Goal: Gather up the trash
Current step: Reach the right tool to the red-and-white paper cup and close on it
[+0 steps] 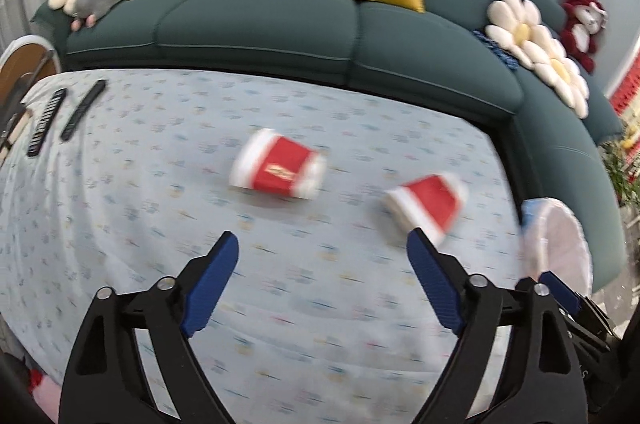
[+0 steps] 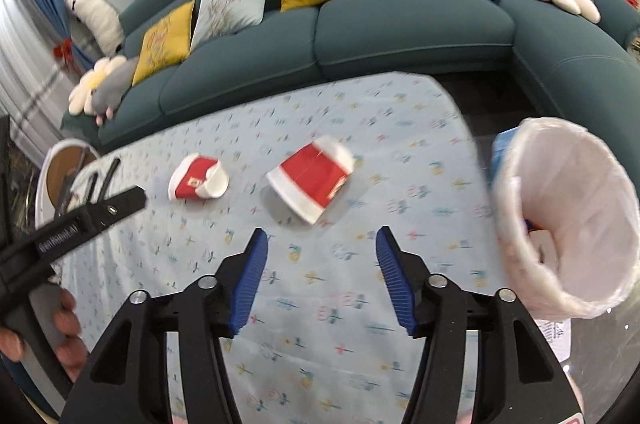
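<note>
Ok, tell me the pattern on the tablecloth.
The tablecloth is pale blue with small scattered flower prints, clearest in the right wrist view.

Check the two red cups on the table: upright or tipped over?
Both tipped. The crushed cup and the bigger cup lie on their sides on the tablecloth, near the bin.

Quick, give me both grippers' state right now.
Left gripper: open, holding nothing, above the tablecloth.
Right gripper: open, holding nothing, near a red paper cup.
</note>
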The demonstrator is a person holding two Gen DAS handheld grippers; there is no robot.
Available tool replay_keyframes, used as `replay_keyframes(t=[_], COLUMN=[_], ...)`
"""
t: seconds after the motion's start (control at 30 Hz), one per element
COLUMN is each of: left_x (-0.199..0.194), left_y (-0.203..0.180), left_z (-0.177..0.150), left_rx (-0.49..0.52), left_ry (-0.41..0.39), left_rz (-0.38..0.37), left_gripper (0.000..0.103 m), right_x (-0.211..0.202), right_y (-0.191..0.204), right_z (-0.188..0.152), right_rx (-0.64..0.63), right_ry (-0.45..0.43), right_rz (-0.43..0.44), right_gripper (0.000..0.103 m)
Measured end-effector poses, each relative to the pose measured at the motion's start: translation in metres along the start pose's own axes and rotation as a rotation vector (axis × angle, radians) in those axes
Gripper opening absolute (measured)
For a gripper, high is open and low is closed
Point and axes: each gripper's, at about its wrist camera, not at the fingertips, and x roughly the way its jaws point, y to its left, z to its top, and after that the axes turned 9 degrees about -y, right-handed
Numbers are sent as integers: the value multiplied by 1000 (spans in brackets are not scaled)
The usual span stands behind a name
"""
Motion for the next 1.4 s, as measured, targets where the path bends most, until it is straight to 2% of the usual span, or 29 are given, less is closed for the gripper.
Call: replay_keyframes(t=[0.13, 0.3, 0.4, 0.53, 0.6, 0.77, 1.03, 1.13, 1.23, 1.37, 1.4], left_x=[25, 61, 83, 107, 118, 131, 128, 124, 121, 122, 123], left_y=[39, 65, 74, 80, 77, 59, 31, 20, 9, -5, -8], left_z=[5, 11, 16, 23, 24, 21, 11, 8, 7, 7, 7], left_rx=[30, 86, 108, 131, 146, 165, 154, 153, 141, 119, 115], left_ry=[9, 31, 40, 49, 59, 79, 77, 81, 82, 88, 89], left_rz=[35, 31, -6, -94, -141, -200, -236, -246, -257, -259, -257], left_gripper=[85, 87, 87, 87, 87, 85, 67, 57, 46, 33, 27], right_x=[34, 79, 105, 124, 130, 138, 141, 141, 142, 145, 145], right_y=[19, 27, 31, 34, 36, 33, 13, 7, 2, 0, 0], right_z=[-13, -25, -29, -26, -22, -16, -8, -6, -3, 2, 3], right_rx=[-20, -31, -31, -25, -26, -21, 19, 28, 42, 52, 55], right_ry=[19, 57, 82, 87, 85, 69, 64, 62, 65, 68, 68], right_rz=[-29, -76, -107, -128, -142, -172, -197, -197, -183, -164, -156], right_gripper=[56, 56, 56, 56, 56, 56, 56, 49, 38, 18, 16])
